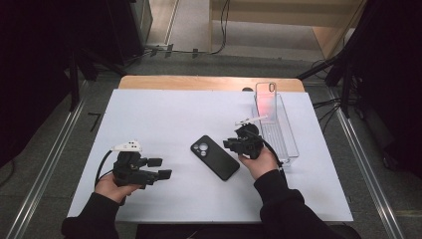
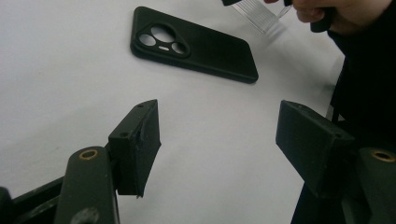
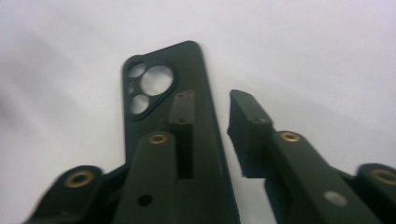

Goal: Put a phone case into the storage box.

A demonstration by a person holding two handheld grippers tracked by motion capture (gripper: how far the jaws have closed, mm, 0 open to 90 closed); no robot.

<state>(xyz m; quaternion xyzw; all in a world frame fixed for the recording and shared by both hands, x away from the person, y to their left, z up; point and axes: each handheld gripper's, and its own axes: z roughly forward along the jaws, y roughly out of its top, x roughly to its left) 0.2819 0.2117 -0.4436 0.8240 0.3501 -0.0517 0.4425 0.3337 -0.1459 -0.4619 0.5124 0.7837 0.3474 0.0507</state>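
A black phone case (image 1: 214, 157) (image 2: 194, 44) (image 3: 154, 84) lies flat on the white table top, back up, its camera cutouts toward the far left. My right gripper (image 1: 230, 144) (image 3: 212, 100) hovers at the case's right end, tilted down at it. Its jaws stand a little apart, one over the case and one beside its edge, and the pads press on nothing. My left gripper (image 1: 161, 168) (image 2: 219, 126) rests low at the front left, pointing right toward the case, open and empty.
A clear plastic box (image 1: 291, 144) (image 2: 259, 11) sits at the right side of the table, just behind my right hand. A clear phone case (image 1: 265, 97) stands upright at its far end. The white sheet (image 1: 164, 109) covers the wooden table.
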